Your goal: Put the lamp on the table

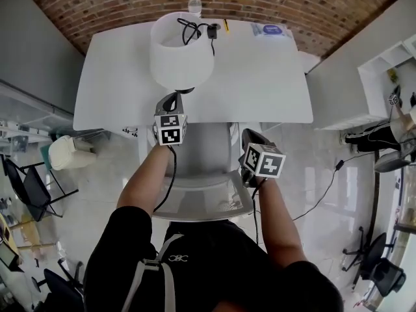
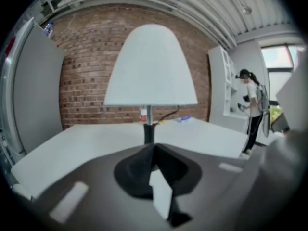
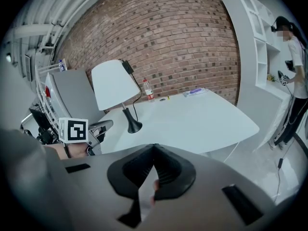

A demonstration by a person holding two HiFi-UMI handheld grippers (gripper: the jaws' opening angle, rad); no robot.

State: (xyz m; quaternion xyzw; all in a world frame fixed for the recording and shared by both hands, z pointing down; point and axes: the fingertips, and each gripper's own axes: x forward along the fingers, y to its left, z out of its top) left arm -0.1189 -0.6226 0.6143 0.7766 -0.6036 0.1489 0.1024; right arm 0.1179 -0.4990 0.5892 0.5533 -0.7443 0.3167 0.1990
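A lamp with a white shade (image 1: 182, 51) and a dark foot stands on the white table (image 1: 260, 90) near its front edge, its black cord trailing to the back. In the left gripper view the shade (image 2: 150, 66) rises just ahead of my left gripper (image 2: 153, 148). The jaws are shut with nothing between them. The right gripper view shows the lamp's foot (image 3: 132, 125) a little apart from the left gripper (image 3: 107, 124). My right gripper (image 1: 250, 138) hangs shut and empty over the grey chair (image 1: 208, 174), short of the table.
A bottle with a red cap (image 1: 194, 2) and a blue-and-white packet (image 1: 270, 30) lie at the table's far edge by the brick wall. White shelves (image 3: 255, 42) and a person (image 3: 293, 71) stand to the right. A pale bin (image 1: 68, 151) sits on the floor at left.
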